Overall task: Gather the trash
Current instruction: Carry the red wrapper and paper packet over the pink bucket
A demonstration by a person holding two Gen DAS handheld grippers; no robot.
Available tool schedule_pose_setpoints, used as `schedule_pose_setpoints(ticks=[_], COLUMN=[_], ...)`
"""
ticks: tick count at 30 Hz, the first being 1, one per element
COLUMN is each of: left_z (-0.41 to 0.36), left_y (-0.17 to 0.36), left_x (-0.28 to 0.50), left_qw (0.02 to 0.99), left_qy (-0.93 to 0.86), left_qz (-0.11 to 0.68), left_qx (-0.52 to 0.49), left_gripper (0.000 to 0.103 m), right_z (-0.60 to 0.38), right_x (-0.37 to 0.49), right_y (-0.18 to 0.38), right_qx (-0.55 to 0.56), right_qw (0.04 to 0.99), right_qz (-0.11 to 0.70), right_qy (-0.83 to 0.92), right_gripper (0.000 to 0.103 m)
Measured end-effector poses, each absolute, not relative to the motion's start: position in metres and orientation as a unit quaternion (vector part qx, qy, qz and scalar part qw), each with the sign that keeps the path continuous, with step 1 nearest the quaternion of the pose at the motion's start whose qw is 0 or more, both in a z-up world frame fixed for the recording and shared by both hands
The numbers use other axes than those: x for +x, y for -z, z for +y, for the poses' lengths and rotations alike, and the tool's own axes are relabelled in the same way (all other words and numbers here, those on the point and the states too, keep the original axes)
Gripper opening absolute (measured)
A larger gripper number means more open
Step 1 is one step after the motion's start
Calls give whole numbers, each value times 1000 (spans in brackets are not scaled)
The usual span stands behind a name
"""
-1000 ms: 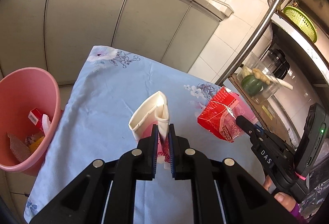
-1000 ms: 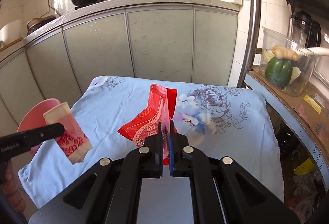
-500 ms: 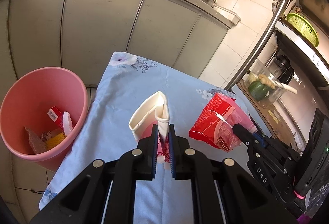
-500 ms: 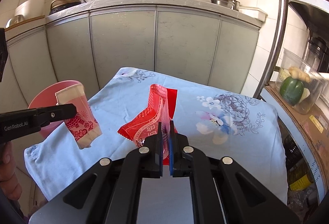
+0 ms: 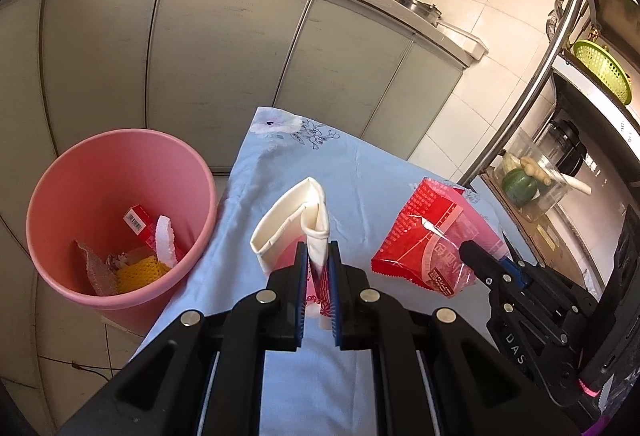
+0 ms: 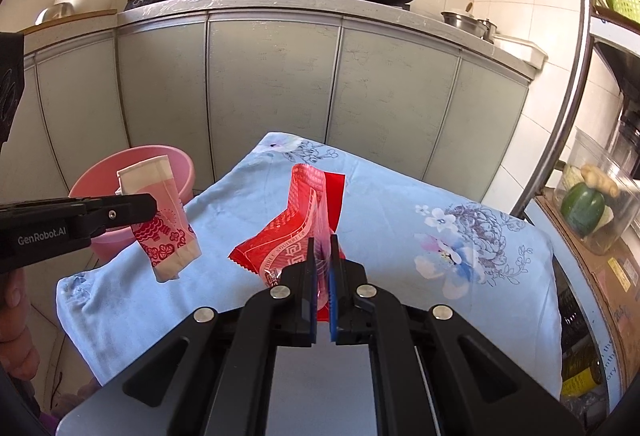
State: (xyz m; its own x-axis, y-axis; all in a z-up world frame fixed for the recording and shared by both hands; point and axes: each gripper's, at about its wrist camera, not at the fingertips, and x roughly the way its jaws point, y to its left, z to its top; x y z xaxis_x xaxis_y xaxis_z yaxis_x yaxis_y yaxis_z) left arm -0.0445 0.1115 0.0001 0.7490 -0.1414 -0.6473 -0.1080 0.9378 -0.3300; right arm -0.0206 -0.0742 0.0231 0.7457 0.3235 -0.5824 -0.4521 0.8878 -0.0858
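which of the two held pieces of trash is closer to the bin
The flattened paper cup in the left gripper. It hangs nearer the pink bin than the red wrapper in the right gripper.

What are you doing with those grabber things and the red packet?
A person is clearing trash off a table covered in a blue flowered cloth. The left hand-held gripper is shut on a squashed paper cup, and the right hand-held gripper is shut on a red snack wrapper. Both are lifted off the table. A pink bin beside the table already holds some trash.
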Motion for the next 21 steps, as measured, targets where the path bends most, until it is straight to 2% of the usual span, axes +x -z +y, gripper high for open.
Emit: schedule_pose_setpoints(ticks=[21], left_z=[166], left_y=[1], left_x=[-47], left_qw=[921], left_qy=[-77], left_qz=[338], left_qx=[-179], left_gripper=[9], right_z=[-6], right_x=[-4], right_y=[-25], right_qx=[-128], right_qw=[907], right_qz=[294], right_qy=[-273], right_gripper=[4])
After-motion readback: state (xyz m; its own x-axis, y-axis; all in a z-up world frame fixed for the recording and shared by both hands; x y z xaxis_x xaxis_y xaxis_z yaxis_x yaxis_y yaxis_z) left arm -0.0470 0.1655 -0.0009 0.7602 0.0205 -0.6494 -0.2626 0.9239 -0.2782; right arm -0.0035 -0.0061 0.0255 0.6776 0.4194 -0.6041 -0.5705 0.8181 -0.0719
